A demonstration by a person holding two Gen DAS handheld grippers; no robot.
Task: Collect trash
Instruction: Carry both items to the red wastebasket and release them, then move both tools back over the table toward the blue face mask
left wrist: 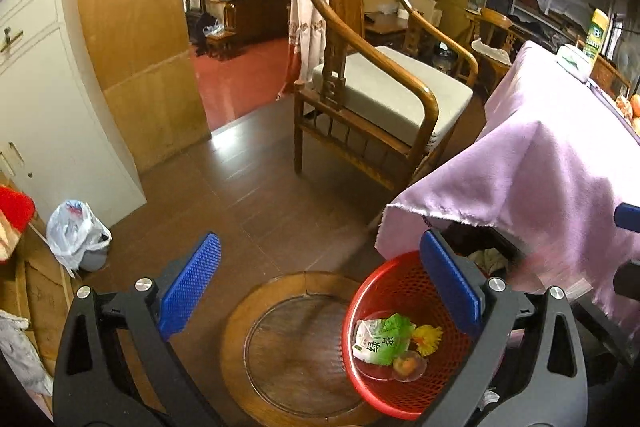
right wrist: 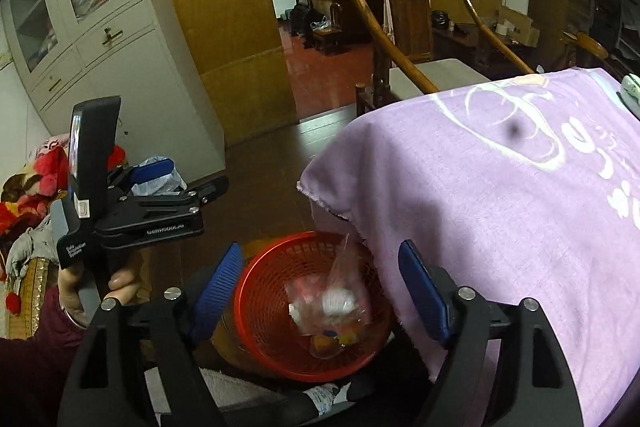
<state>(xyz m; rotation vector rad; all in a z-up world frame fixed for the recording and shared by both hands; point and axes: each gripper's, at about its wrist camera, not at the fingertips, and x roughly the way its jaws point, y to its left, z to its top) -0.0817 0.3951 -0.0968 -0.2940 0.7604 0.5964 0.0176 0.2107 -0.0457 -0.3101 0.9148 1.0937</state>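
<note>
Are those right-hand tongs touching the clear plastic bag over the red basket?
Apart. The right wrist view shows the right tongs wide open, with the clear plastic bag dropping between the blue pads into the red basket, gaps on both sides.

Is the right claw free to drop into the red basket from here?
Probably yes: the right claw is open above the basket, whose mouth is uncovered; only the purple cloth hangs close beside it.

so there's a big wooden armchair (left wrist: 360,75) with a pale seat cushion (left wrist: 394,95), right beside a table draped in a lilac cloth (left wrist: 540,171). grey metal cabinet (left wrist: 48,107) on the left, a white plastic bag (left wrist: 74,233) on the dark floor near it, and a round wooden stool (left wrist: 288,343) down low
</note>
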